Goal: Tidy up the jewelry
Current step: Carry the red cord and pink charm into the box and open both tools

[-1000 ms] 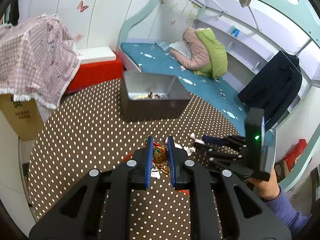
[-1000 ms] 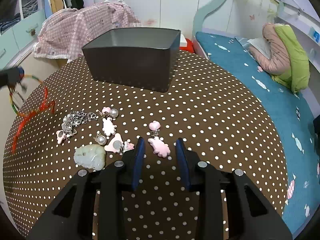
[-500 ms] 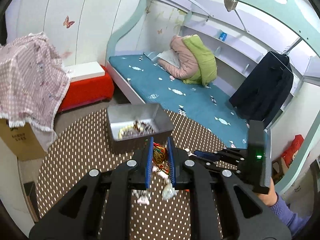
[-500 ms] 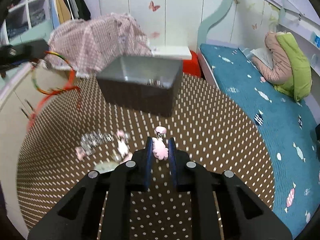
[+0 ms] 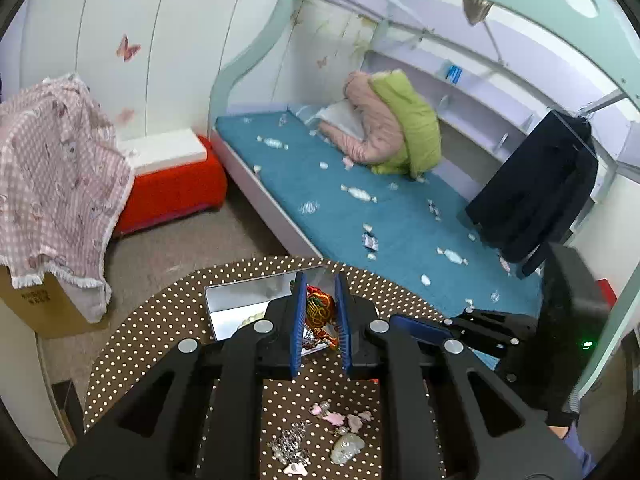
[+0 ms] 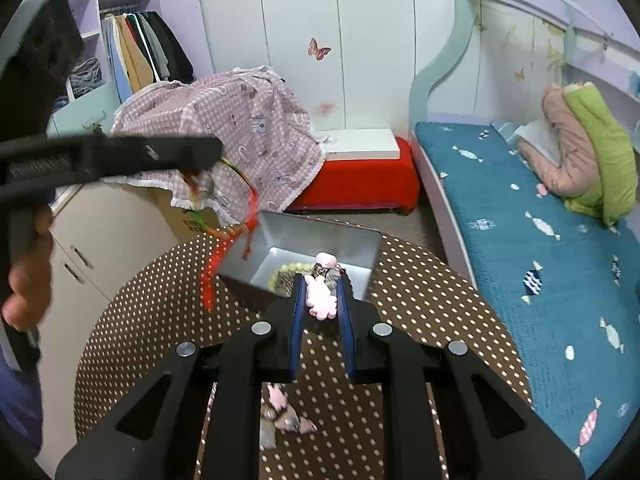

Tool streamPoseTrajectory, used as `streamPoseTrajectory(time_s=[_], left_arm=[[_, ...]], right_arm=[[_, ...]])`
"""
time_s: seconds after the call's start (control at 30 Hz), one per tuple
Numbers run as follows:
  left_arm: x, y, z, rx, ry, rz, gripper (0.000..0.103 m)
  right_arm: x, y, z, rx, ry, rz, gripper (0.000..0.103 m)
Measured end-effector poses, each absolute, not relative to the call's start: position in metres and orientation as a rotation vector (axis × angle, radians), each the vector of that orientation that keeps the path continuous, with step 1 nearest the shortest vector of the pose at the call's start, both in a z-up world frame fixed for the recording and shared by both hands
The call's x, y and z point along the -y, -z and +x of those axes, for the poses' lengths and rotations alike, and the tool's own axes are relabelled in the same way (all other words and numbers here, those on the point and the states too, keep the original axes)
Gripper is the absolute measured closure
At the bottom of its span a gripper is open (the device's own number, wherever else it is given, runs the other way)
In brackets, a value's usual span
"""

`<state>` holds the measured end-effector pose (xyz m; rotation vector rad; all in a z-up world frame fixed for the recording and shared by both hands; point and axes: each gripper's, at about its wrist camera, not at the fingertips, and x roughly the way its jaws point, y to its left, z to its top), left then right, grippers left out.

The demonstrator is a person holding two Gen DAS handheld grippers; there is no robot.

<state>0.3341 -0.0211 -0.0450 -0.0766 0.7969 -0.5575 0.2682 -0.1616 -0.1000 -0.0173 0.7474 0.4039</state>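
Note:
My left gripper [image 5: 319, 300] is shut on a red and multicoloured cord bracelet [image 5: 318, 312], held up over the near edge of the grey metal box [image 5: 240, 300]. In the right wrist view that bracelet [image 6: 236, 200] dangles from the left gripper [image 6: 200, 152] beside the box [image 6: 312, 236]. My right gripper [image 6: 320, 292] is shut on a pink flower-shaped earring [image 6: 319, 298], raised in front of the box, which holds a bead strand [image 6: 286, 270]. Several loose pieces stay on the dotted table: a silver chain [image 5: 290, 446], pink charms [image 5: 340, 420] and a pale green stone [image 5: 347, 448].
The round brown table with white dots [image 6: 420, 280] ends near a blue bed [image 6: 540, 240] on the right. A red and white bench [image 6: 360, 176], a pink checked cloth [image 6: 240, 120] over a cardboard carton and a wardrobe stand behind. A person's hand [image 6: 24, 272] holds the left gripper.
The right gripper closed on the pink earring and lifted it off the table toward the box. The left gripper rose and carried the bracelet to the box's edge.

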Motion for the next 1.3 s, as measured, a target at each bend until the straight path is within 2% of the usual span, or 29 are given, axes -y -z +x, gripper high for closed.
streamPoseTrajectory(time_s=[0.43,0.8,0.83,0.93,1.3], left_arm=[[0.025,0.132,0.392,-0.987,0.467,-0.075,0.089],[0.033,0.158,0.397,-1.018,0.443,-0.014,0.088],[0.035,0.158,0.398,-1.018,0.445,-0.007,0.085],[0.035,0.157,0.395,-1.006,0.437,-0.005,0.067],[0.033,0.152,0.387,-0.996,0.439,-0.011,0.067]], right_arm=[[0.139,0.133,0.324,-0.879,-0.428,-0.017,0.088],[0.126,0.154,0.340,-0.941,-0.424,-0.034,0.088],[0.126,0.155,0.341,-0.944,-0.423,-0.034,0.088],[0.124,0.157,0.344,-0.955,-0.419,-0.039,0.088],[0.122,0.162,0.345,-0.971,-0.422,-0.026,0.087]])
